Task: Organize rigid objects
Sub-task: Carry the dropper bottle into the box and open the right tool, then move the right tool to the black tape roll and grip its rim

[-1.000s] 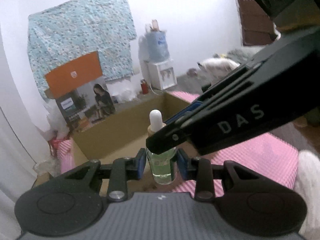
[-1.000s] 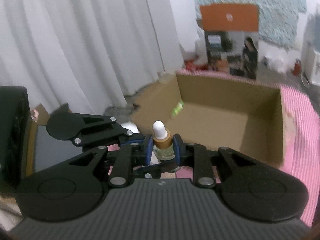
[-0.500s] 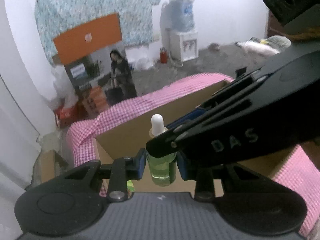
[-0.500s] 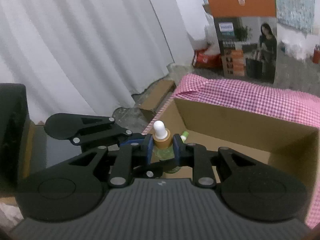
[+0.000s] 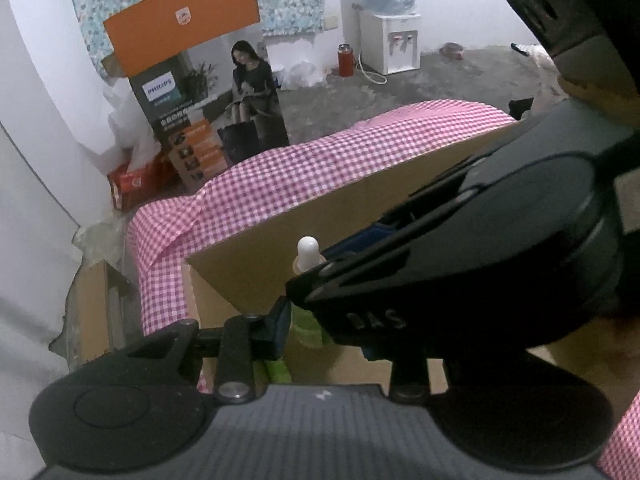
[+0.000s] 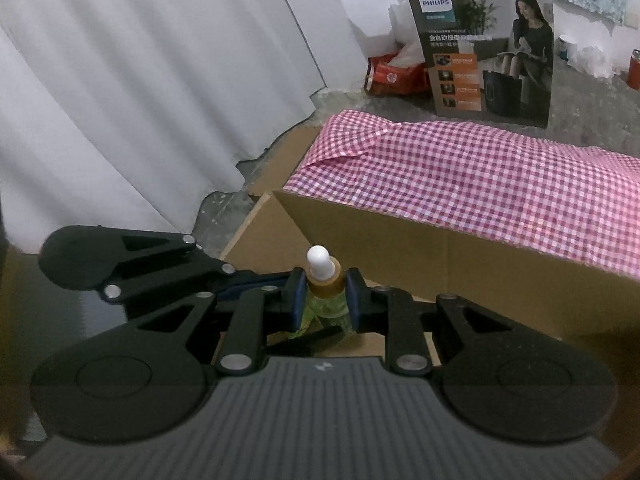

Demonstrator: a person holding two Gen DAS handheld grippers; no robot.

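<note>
Over cardboard box (image 6: 460, 248) (pink checked cloth behind): our right gripper (image 6: 322, 294) pinches dropper bottle (image 6: 323, 280); our left gripper (image 5: 308, 320) opening, same bottle between its jaws.

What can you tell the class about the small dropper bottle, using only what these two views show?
The dropper bottle is small and stands upright: clear body with pale green liquid, tan collar, white rubber bulb on top. It hangs over the open cardboard box. The right gripper pinches it just below the collar with its blue pads. The left gripper is lower on the body, its jaws opening; the right gripper hides most of the bottle there.
</note>
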